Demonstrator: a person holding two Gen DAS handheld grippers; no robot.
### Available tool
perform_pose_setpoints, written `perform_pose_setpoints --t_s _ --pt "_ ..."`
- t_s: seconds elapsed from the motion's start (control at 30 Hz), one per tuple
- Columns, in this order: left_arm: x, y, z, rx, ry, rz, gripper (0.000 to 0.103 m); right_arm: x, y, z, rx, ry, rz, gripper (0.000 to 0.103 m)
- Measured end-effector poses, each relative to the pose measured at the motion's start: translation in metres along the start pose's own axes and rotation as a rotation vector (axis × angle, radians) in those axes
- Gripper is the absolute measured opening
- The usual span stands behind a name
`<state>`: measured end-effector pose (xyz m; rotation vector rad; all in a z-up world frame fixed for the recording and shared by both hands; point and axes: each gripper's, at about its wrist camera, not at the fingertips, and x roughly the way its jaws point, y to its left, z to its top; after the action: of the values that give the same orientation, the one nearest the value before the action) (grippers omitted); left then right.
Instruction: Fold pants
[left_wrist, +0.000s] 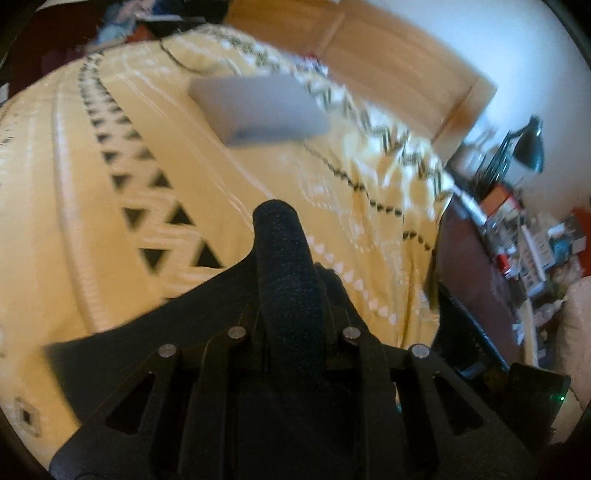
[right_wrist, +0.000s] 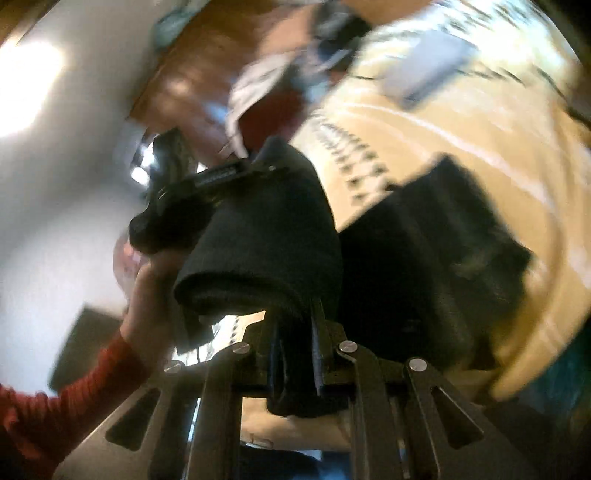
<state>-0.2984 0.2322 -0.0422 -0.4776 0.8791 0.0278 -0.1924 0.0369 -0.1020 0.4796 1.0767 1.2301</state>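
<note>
The black pants (left_wrist: 284, 266) are held in the air over a yellow patterned bedspread (left_wrist: 110, 206). In the left wrist view a fold of the cloth runs up between my left gripper's (left_wrist: 291, 310) jaws, which are shut on it, and a flat part hangs to the lower left. In the right wrist view my right gripper (right_wrist: 295, 332) is shut on a thick fold of the pants (right_wrist: 266, 240); more of the pants (right_wrist: 436, 258) hangs to the right over the bed. The left gripper (right_wrist: 207, 184) and the hand that holds it show beyond the fold.
A grey laptop (left_wrist: 258, 110) lies on the bedspread, also in the right wrist view (right_wrist: 428, 74). A wooden headboard (left_wrist: 399, 62) stands behind the bed. A cluttered bedside table with a black lamp (left_wrist: 528, 144) is at the right. A red-sleeved arm (right_wrist: 74, 391) is at lower left.
</note>
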Motion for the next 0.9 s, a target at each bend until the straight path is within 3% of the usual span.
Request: perform_pose_setpoints --t_s 0.2,0.4,0.43,0.53,0.57,0.6,0.67,0.8,0.9 --pt "0.053 -0.028 0.001 0.032 0.072 0.041 0.018 -0.014 -0.061 0.0 0.143 0.005 0.005 0.017" --pt "0.077 -0.041 0.013 0.03 0.057 0.095 0.022 -0.02 -0.085 0.006 0.244 -0.008 0.09 0.017" --pt "0.083 -0.043 0.015 0.017 0.046 0.093 0.029 -0.021 -0.09 0.005 0.264 -0.015 0.098 0.017" --pt "0.103 -0.045 0.014 -0.032 0.026 0.075 0.07 -0.028 -0.096 -0.002 0.305 -0.015 0.048 0.018" --pt "0.108 -0.046 0.012 -0.042 0.026 0.091 0.077 -0.032 -0.097 -0.006 0.297 -0.008 0.005 0.019" --pt "0.108 -0.048 0.013 -0.05 0.03 0.098 0.077 -0.036 -0.095 -0.008 0.283 -0.002 -0.035 0.02" --pt "0.098 -0.052 0.016 -0.065 0.016 0.07 0.077 -0.053 -0.086 -0.01 0.227 -0.008 -0.105 0.022" --pt "0.041 -0.044 0.023 -0.073 -0.101 0.051 0.078 -0.093 -0.06 -0.002 0.043 -0.034 -0.246 0.027" --pt "-0.005 -0.021 0.01 -0.074 -0.162 0.111 0.081 -0.108 -0.046 0.016 -0.072 -0.07 -0.277 0.028"
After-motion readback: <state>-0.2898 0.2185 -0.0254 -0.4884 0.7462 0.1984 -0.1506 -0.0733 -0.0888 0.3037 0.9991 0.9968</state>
